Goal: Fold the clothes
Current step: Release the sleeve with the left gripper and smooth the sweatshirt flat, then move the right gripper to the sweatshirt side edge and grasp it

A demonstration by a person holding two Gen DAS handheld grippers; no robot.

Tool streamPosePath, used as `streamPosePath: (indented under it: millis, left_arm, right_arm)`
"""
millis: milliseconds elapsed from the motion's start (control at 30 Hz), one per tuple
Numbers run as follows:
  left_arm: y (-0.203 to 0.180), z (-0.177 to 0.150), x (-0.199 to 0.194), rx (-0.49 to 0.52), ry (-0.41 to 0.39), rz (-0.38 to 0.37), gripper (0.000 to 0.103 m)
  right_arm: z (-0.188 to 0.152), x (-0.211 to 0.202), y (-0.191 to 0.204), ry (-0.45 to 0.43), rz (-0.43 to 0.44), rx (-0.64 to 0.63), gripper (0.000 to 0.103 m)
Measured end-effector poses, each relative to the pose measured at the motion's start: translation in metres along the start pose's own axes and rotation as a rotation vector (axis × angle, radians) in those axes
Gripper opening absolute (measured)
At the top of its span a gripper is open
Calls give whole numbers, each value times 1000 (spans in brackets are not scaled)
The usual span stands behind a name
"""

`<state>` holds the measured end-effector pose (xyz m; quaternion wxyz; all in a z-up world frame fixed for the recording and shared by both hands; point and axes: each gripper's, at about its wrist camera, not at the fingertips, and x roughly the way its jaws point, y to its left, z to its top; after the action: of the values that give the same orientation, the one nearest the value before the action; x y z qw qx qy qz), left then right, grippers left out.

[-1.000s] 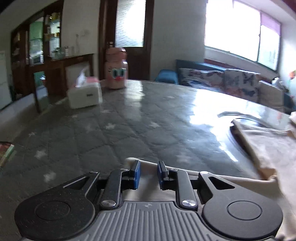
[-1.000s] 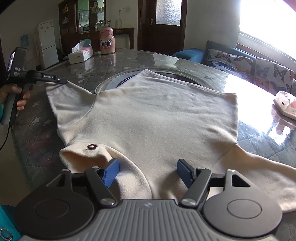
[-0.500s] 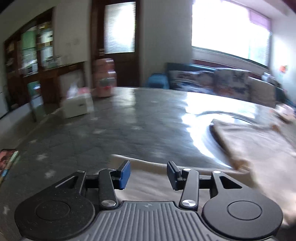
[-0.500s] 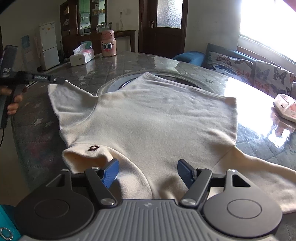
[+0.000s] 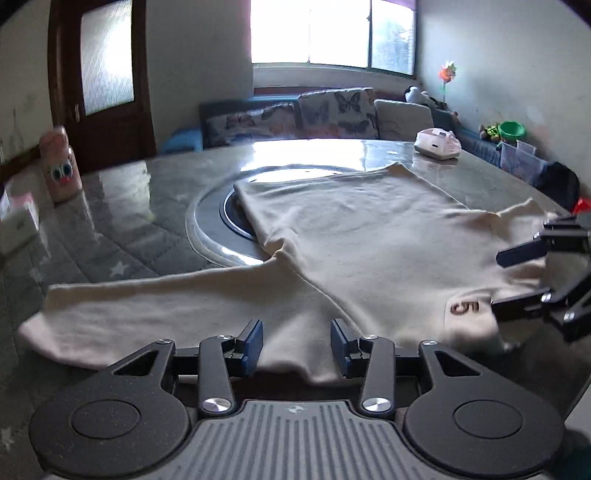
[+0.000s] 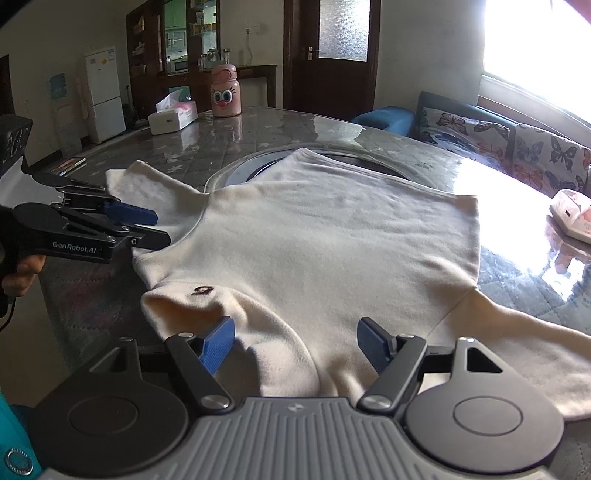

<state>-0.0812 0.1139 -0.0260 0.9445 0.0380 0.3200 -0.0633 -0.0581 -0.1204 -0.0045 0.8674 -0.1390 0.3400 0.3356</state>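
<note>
A white tissue box (image 6: pixel 173 118) stands far back on the table (image 6: pixel 258 129) with a tuft of tissue rising from its slot; beside it is a pink cartoon-faced bottle (image 6: pixel 225 92), capped, its contents unseen. In the left wrist view the same box is only a pale blur cut off at the frame's left edge, and the bottle is smeared. The cream sweater (image 6: pixel 332 251) lies spread flat on the table, its hem reaching over the round inset at the centre (image 5: pixel 210 221), its collar toward the near edge with a small dark mark on it — the mark reads roughly as a numeral in the left view but is too small to make out in the right. The left gripper (image 5: pixel 296 341) hovers over the shoulder where one sleeve (image 5: pixel 147 302) runs out to the left; its blue pads stand apart with cloth below them and nothing pinched. The right gripper (image 6: pixel 295 341) sits over the collar, jaws wide and opening, cloth between them but the pads not pressing on it. Each view catches the other tool from the side: the right view shows a hand (image 6: pixel 22 273) on the left gripper's handle, half cut off by the frame. A second white tissue pack (image 5: pixel 437 144) rests at the table's far side, clear in the left view, clipped by glare in the right. The right view alone shows a white fridge (image 6: pixel 105 92) and shelves; the left alone shows the window (image 5: pixel 332 33) and a green bowl (image 5: pixel 511 129) whose contents are hidden.
</note>
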Motion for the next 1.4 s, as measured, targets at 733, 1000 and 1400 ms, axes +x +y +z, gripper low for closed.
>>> streamPosePath:
  millis: [733,1000,1400]
  left_arm:
    - [-36,48,-5,28,-85,-166,40]
    - [-74,32,24,111,-26,-263,34]
    - [-74,19,18,137,-5,-270,33]
  right_arm:
    - [-9,-26,11,29,103,-22,57]
    - [-22,-34,13,44,122,-4,57]
    - [-26,-38,-18,25,78,119,58]
